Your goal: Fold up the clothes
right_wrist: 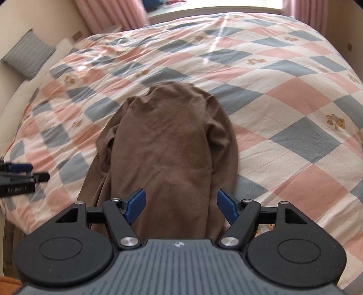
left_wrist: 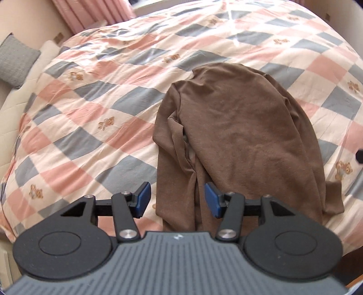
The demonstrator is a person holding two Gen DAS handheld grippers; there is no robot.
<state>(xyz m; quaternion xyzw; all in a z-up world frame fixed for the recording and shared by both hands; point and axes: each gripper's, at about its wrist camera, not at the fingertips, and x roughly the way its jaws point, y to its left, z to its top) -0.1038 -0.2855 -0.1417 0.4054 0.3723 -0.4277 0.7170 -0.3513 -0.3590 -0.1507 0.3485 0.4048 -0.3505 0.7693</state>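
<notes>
A brown long-sleeved garment (left_wrist: 245, 127) lies lengthwise on the bed, its sides and sleeves folded in over the body. It also shows in the right wrist view (right_wrist: 165, 145). My left gripper (left_wrist: 177, 199) is open and empty above the garment's near left edge. My right gripper (right_wrist: 180, 206) is open and empty above the garment's near end. The left gripper also shows at the left edge of the right wrist view (right_wrist: 20, 174).
The bed is covered by a pink, grey and cream checked quilt (left_wrist: 95, 95) with small bear motifs. A grey cushion (left_wrist: 15, 59) and a cream headboard pad lie at far left. Pink curtains (right_wrist: 109, 13) hang behind the bed.
</notes>
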